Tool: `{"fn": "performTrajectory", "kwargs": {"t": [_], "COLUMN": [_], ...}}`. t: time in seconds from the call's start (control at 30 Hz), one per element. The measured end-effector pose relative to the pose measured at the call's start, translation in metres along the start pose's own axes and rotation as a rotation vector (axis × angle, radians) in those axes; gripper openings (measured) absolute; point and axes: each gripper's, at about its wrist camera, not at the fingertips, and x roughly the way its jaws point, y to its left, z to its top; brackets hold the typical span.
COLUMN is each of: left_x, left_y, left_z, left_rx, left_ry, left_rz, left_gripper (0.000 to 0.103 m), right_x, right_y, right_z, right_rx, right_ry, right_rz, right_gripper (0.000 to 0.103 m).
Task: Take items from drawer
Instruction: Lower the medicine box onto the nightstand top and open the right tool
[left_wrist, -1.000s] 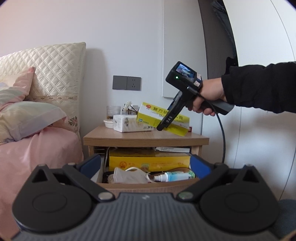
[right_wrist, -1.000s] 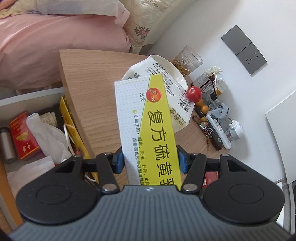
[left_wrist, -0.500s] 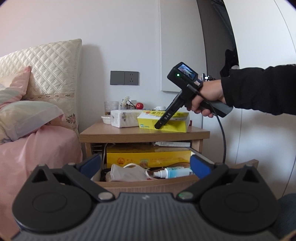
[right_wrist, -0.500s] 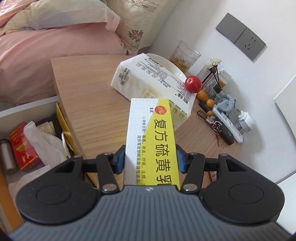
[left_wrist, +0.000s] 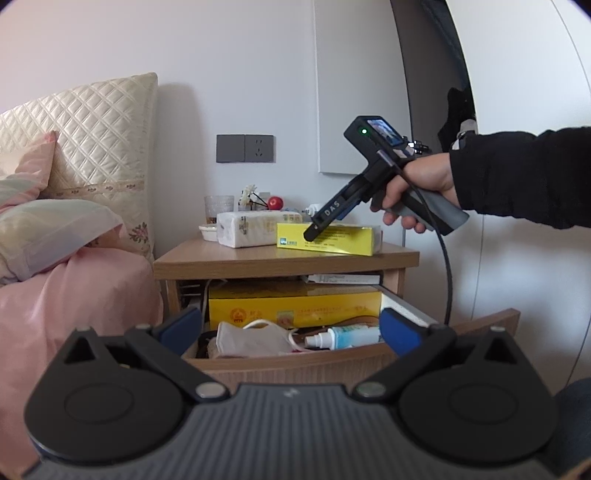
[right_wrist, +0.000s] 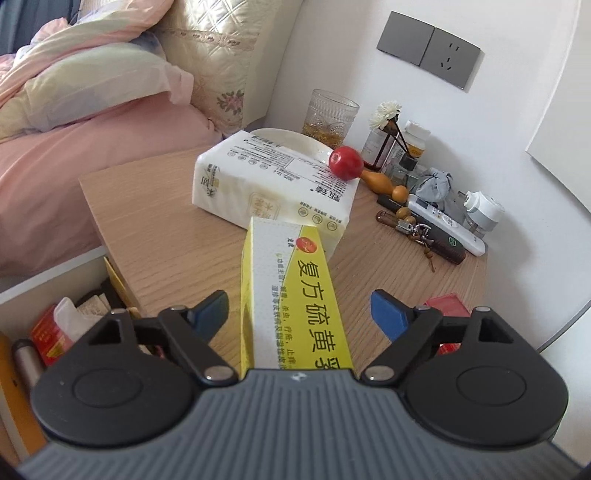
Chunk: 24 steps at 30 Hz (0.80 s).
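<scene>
The yellow and white medicine box (right_wrist: 295, 295) lies flat on the wooden nightstand top (right_wrist: 166, 236), its far end against a tissue pack. My right gripper (right_wrist: 297, 301) is open, its blue pads standing clear of the box on both sides; in the left wrist view this gripper (left_wrist: 314, 230) hovers over the box (left_wrist: 340, 240). Below, the drawer (left_wrist: 295, 363) is pulled out and holds a face mask (left_wrist: 255, 338), a spray bottle (left_wrist: 343, 336) and a flat yellow box (left_wrist: 295, 308). My left gripper (left_wrist: 290, 319) is open and empty in front of the drawer.
A tissue pack (right_wrist: 269, 188), a red ball (right_wrist: 346, 163), a glass (right_wrist: 332, 114), small bottles and a white remote (right_wrist: 447, 225) crowd the back of the nightstand. A pink bed (left_wrist: 55, 295) lies to the left. A hand (left_wrist: 417, 184) in a black sleeve holds the right gripper.
The right gripper lowered the tilted medicine box flat onto the nightstand top, then opened and let go of it. The left gripper stayed open before the drawer.
</scene>
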Motion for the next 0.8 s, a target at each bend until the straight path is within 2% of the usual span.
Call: {"fn": "performTrajectory", "kwargs": {"t": [0.53, 0.8], "left_x": [-0.008, -0.013], "left_y": [0.002, 0.003], "left_z": [-0.002, -0.002], "left_rx": [0.015, 0.017], "left_ry": [0.005, 0.015], "left_rz": [0.041, 0.059], "left_gripper": [0.103, 0.103], "right_x": [-0.081, -0.127], "right_y": [0.032, 0.05], "right_z": [-0.025, -0.049], "right_rx": [0.167, 0.24], "right_ry": [-0.092, -0.154], "right_rz": [-0.062, -0.091], "right_gripper": [0.086, 0.086]}}
